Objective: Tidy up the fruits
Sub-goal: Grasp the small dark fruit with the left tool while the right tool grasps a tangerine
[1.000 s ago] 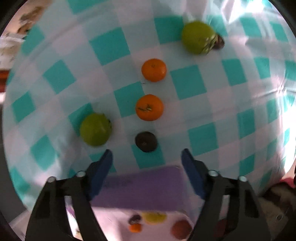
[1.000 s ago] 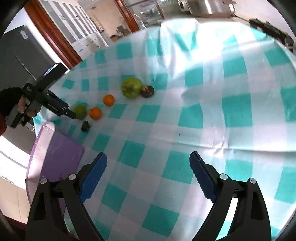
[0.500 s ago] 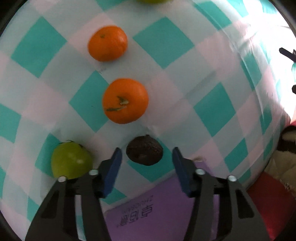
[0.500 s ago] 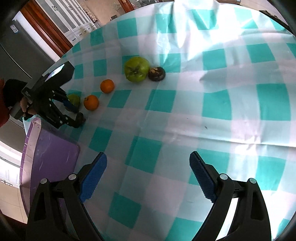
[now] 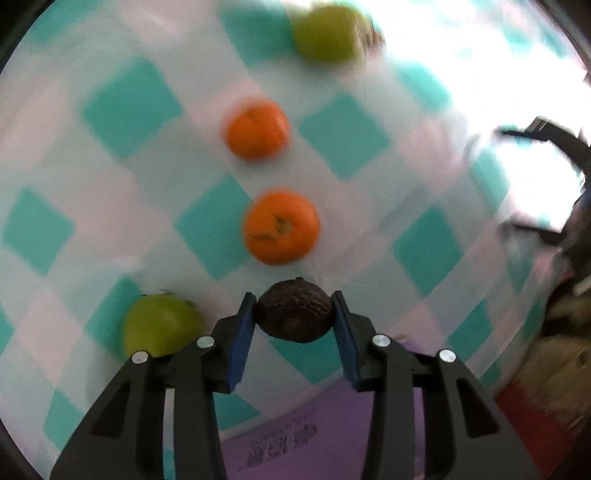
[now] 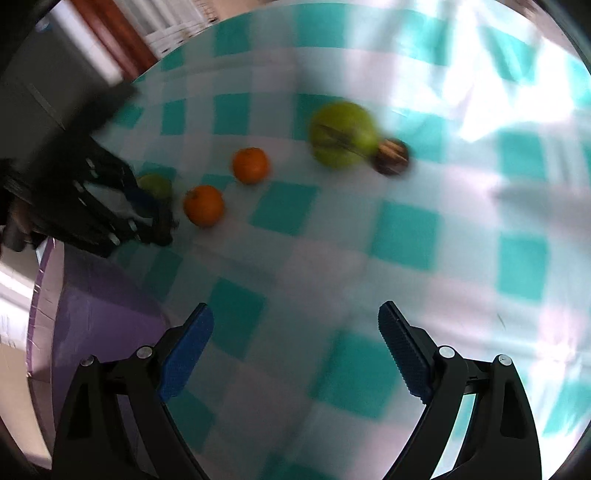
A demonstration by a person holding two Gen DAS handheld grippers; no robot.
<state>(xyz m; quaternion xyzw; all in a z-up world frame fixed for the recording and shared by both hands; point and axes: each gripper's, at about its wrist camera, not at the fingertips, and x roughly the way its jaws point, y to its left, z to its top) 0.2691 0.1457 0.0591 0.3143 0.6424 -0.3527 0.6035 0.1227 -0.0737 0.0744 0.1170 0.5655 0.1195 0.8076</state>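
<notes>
My left gripper [image 5: 294,314] is shut on a dark wrinkled fruit [image 5: 294,312], its blue pads touching both sides. Ahead of it lie two oranges [image 5: 281,226] [image 5: 257,130] in a line and a large green fruit [image 5: 327,31] at the far end. A small green fruit [image 5: 160,325] sits just left of the left finger. My right gripper [image 6: 295,345] is open and empty above the checked cloth. In the right wrist view the left gripper [image 6: 159,225] shows at far left, by the oranges [image 6: 204,205] [image 6: 250,165], the large green fruit [image 6: 341,134] and a second dark fruit [image 6: 391,156].
A purple mat [image 5: 317,439] lies at the near table edge under the left gripper; it also shows in the right wrist view [image 6: 92,295]. The teal and white checked cloth [image 6: 406,229] covers the table. Wooden cabinets [image 6: 122,40] stand beyond the far edge.
My left gripper moved onto the dark fruit and closed on it. My right gripper moved closer to the fruits and stayed open.
</notes>
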